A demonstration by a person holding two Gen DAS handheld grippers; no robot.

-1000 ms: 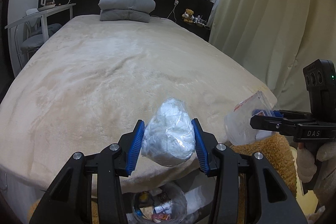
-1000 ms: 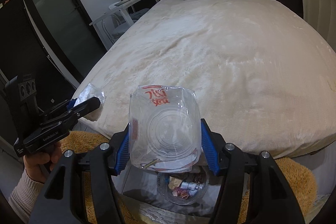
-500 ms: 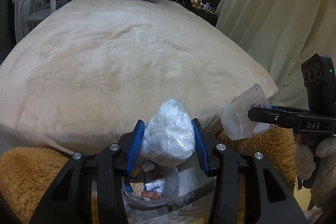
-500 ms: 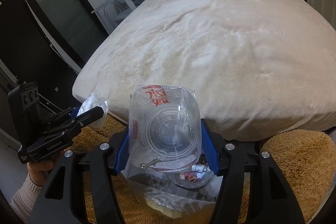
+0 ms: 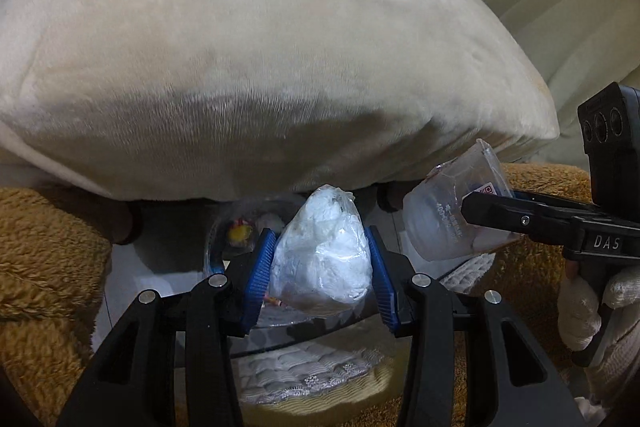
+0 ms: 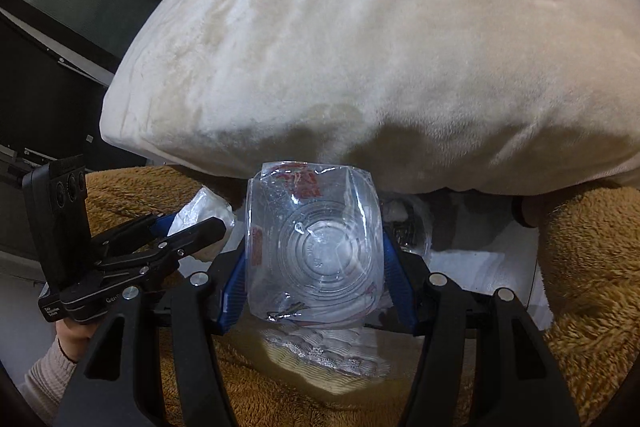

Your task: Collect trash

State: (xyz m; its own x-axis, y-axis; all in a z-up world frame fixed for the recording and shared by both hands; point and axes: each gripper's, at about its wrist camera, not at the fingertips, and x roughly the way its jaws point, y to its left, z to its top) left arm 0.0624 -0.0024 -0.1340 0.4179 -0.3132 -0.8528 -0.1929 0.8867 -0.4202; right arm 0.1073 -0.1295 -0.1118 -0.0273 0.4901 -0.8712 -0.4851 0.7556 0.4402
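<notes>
My left gripper (image 5: 319, 241) is shut on a crumpled white plastic wad (image 5: 320, 255); its blue pads press both sides. Just below and behind the wad sits a clear bin (image 5: 218, 251) with several scraps of trash inside, at the foot of the bed. My right gripper (image 6: 314, 259) is shut on a clear plastic cup (image 6: 312, 247) with red print, seen from its base, over the same bin (image 6: 416, 231). In the left wrist view the right gripper (image 5: 474, 205) and cup (image 5: 444, 223) hang at the right. In the right wrist view the left gripper (image 6: 192, 225) and wad (image 6: 206, 205) are at the left.
A bed under a cream plush blanket (image 5: 280, 67) overhangs the bin. A brown shaggy rug (image 5: 44, 259) lies on both sides, and a white lace-edged pad (image 5: 304, 371) lies in front. A gloved hand (image 5: 580, 311) holds the right gripper. Pale curtains (image 5: 560, 7) hang at the right.
Both grippers have sunk from above the bed to the bin at its foot and tipped downward. The wad and the cup stay gripped as before.
</notes>
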